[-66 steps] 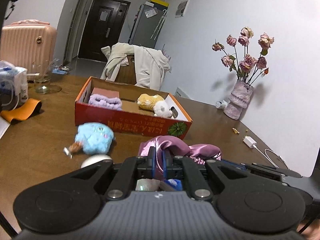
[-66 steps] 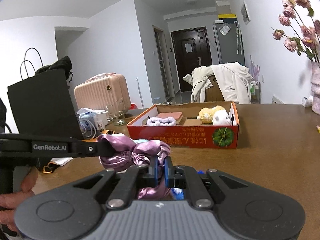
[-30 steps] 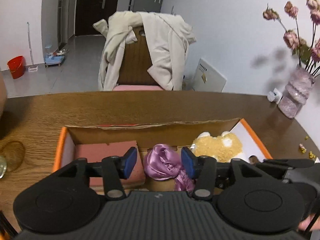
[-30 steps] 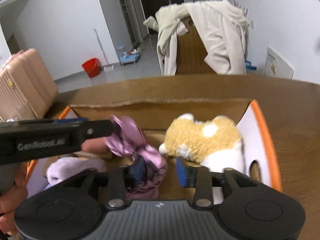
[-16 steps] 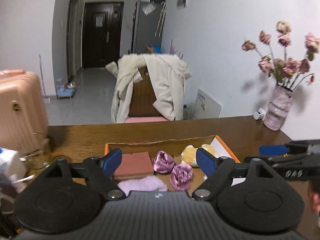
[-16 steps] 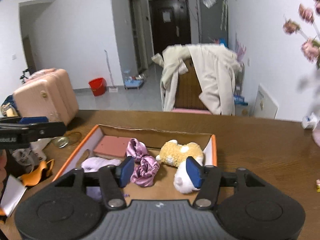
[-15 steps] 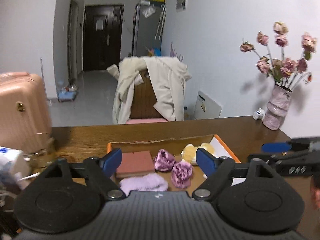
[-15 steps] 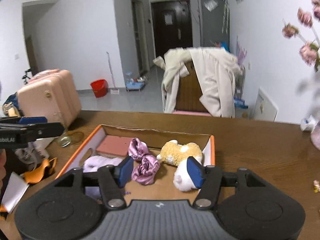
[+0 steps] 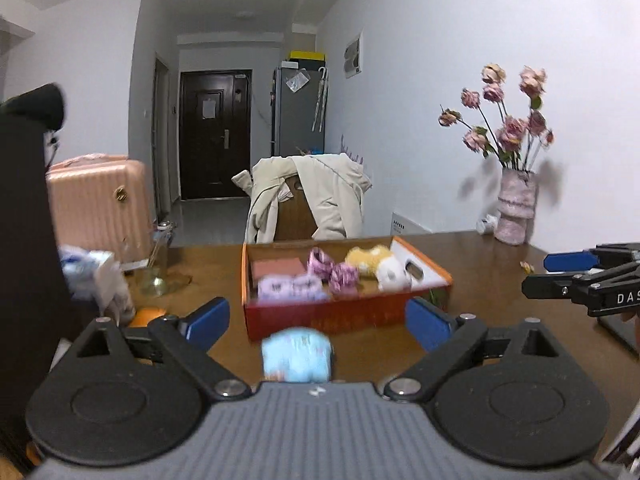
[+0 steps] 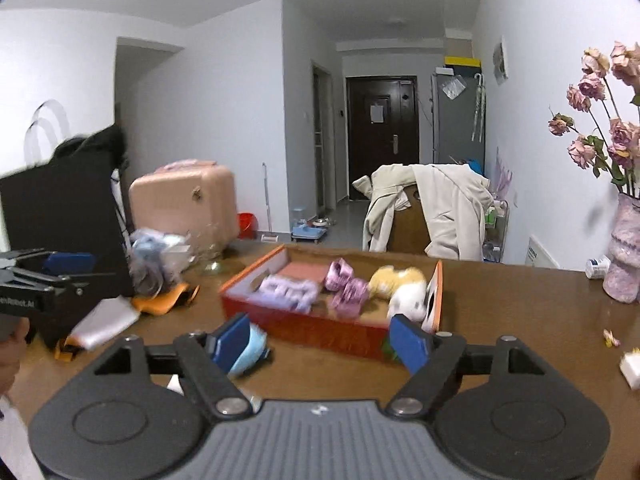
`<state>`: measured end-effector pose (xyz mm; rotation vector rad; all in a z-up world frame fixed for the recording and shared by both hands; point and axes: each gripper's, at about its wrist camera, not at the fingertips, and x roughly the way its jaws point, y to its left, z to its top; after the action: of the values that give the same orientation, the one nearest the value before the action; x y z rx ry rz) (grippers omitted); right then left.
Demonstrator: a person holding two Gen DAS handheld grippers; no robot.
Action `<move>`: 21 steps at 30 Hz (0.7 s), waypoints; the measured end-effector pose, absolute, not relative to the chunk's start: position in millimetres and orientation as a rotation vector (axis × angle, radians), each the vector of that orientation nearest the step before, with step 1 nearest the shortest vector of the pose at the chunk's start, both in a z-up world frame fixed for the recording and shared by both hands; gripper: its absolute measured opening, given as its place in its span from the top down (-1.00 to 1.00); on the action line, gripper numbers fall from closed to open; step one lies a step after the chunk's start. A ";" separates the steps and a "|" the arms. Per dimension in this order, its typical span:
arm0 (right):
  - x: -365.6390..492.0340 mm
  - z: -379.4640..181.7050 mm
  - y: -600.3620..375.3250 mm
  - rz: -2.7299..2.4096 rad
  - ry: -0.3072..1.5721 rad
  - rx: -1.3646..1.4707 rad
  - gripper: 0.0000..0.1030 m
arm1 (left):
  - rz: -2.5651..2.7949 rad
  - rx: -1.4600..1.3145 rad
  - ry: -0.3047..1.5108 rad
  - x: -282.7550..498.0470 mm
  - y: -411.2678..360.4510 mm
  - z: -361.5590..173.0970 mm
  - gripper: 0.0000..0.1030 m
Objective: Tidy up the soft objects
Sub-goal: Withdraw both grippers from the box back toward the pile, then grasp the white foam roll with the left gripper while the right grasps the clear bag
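At the far left of the wooden table (image 10: 500, 304) stood a black bag (image 10: 60, 200), with a pink suitcase (image 9: 96, 200) behind it and an orange cloth (image 10: 160, 300) lying near its foot. The left gripper (image 9: 318, 322) hung above the table with its blue pads (image 9: 208, 322) spread wide and opening further, nothing between them; a blurred light-blue plush toy (image 9: 298, 354) lay on the table just below and beyond it, in front of the box. The orange cardboard box (image 9: 344, 316) sat mid-table and held a lavender fuzzy item (image 9: 286, 286), a pink block (image 9: 278, 268), two purple satin scrunchies (image 9: 332, 270), and a yellow-and-white plush (image 9: 380, 266). The right gripper (image 10: 320, 344) was likewise empty, its jaws apart and widening. A vase of dried roses (image 9: 514, 208) stood at the far right by the wall.
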<state>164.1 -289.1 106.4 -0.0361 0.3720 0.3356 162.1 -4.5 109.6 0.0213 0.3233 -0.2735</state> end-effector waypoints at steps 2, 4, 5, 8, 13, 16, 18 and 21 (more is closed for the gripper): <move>138.1 92.9 -281.4 0.311 0.366 -0.053 -0.51 | -0.240 0.010 0.326 132.1 -3.3 91.1 -0.89; 112.0 78.0 -278.1 0.288 0.364 -0.040 -0.56 | -0.208 -0.021 0.327 107.0 1.6 76.8 -0.89; 99.7 71.1 -276.7 0.283 0.360 -0.028 -0.57 | -0.196 -0.027 0.328 96.6 3.4 71.3 -0.89; 75.2 50.9 -274.9 0.311 0.372 -0.012 -0.60 | -0.173 -0.008 0.320 72.5 9.3 63.1 -0.89; 73.6 33.8 -260.8 0.301 0.418 -0.018 -0.60 | -0.184 0.015 0.303 65.9 8.9 62.3 -0.91; 77.2 30.8 -250.5 0.316 0.418 -0.033 -0.60 | -0.204 0.014 0.314 74.0 5.0 58.0 -0.91; 84.0 29.2 -245.1 0.327 0.413 -0.047 -0.59 | -0.214 0.024 0.325 82.3 1.0 52.9 -0.91; 96.6 23.3 -237.1 0.333 0.418 -0.073 -0.56 | -0.197 0.064 0.352 101.8 -6.1 42.9 -0.90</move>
<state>96.6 -237.1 23.3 -0.0733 0.4177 0.3332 101.8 -6.1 42.9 0.0637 0.3521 -0.1974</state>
